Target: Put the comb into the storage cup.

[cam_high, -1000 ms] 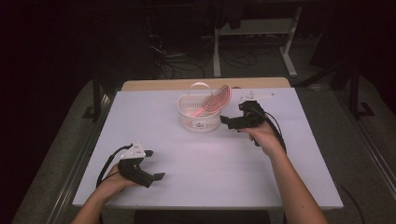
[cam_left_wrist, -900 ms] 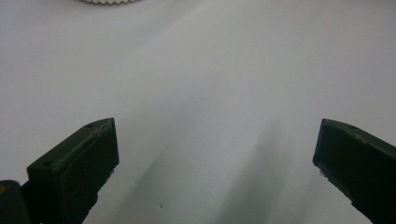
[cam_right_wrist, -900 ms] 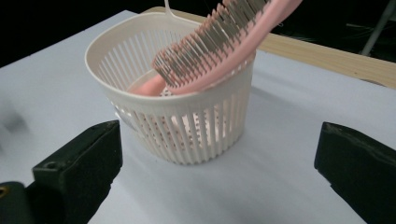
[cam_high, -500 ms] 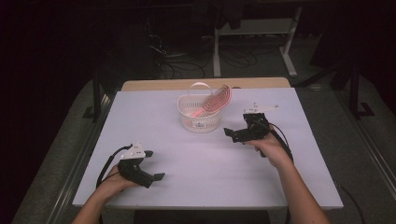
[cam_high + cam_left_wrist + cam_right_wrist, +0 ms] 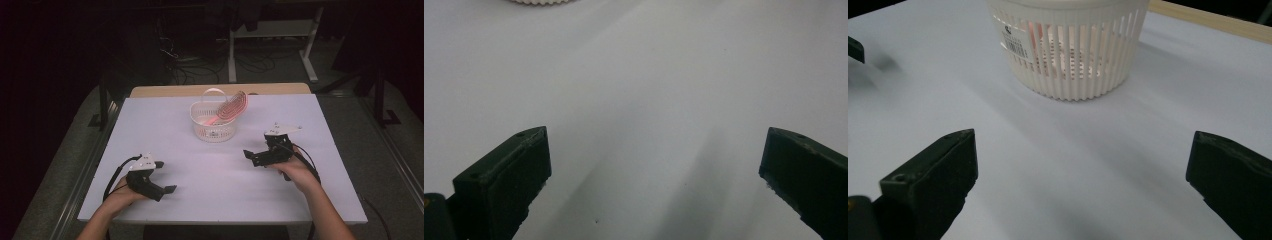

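Note:
A white slatted basket (image 5: pixel 212 126) stands at the table's far middle, with a pink brush (image 5: pixel 231 107) leaning out of it to the right. The basket (image 5: pixel 1070 47) fills the top of the right gripper view, pink showing through its slats. My right gripper (image 5: pixel 248 155) rests low on the table to the basket's right and nearer me, open and holding nothing. My left gripper (image 5: pixel 169 190) sits at the near left, open and holding nothing, its wide-spread jaws over bare white table (image 5: pixel 649 125).
The white table top (image 5: pixel 215 170) lies between the two grippers. A wooden strip (image 5: pixel 220 90) runs along its far edge. Beyond it are dark floor, cables and a white stand (image 5: pixel 272 35).
My right gripper has drawn back from beside the basket toward me and to the right. The brush stays in the basket. The left gripper has not moved.

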The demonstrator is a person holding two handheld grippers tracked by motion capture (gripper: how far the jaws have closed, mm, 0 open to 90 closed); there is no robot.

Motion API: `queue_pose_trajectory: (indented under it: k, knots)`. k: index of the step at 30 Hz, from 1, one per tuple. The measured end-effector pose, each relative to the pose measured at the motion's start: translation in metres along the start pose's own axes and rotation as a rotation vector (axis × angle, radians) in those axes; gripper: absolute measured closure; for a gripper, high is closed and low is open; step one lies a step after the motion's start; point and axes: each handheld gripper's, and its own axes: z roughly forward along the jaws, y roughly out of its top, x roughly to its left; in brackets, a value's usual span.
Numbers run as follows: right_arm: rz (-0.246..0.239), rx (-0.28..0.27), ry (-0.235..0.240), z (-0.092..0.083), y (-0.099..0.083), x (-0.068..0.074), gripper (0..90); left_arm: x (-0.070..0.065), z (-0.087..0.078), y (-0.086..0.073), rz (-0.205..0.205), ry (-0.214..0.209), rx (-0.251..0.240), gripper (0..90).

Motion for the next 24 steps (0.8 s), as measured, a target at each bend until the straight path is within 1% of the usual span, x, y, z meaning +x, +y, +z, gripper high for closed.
queue_pose_trajectory:
  k: [1, 2, 6, 12, 19, 24]
  knots:
    - [-0.002, 0.001, -0.004, -0.002, -0.004, 0.001, 0.0, 0.000, 0.000, 0.000, 0.000, 0.000, 0.000, 0.0]
    - [-0.006, 0.004, 0.001, -0.004, -0.008, 0.003, 0.0, 0.000, 0.000, 0.000, 0.001, -0.001, 0.000, 0.0]
    - [-0.006, 0.004, -0.006, -0.008, -0.012, 0.004, 0.0, 0.000, 0.000, 0.000, -0.001, 0.001, 0.000, 0.0]
    - [-0.006, -0.005, -0.003, -0.016, -0.022, 0.006, 0.1, 0.000, 0.000, 0.000, 0.002, 0.000, 0.001, 0.0]
    - [0.004, -0.008, 0.011, -0.027, -0.035, 0.007, 0.1, 0.000, 0.000, 0.000, -0.001, 0.000, -0.003, 0.0]
    - [-0.009, -0.002, 0.023, -0.034, -0.044, 0.008, 0.1, 0.000, -0.001, 0.001, -0.002, 0.001, -0.005, 0.0]
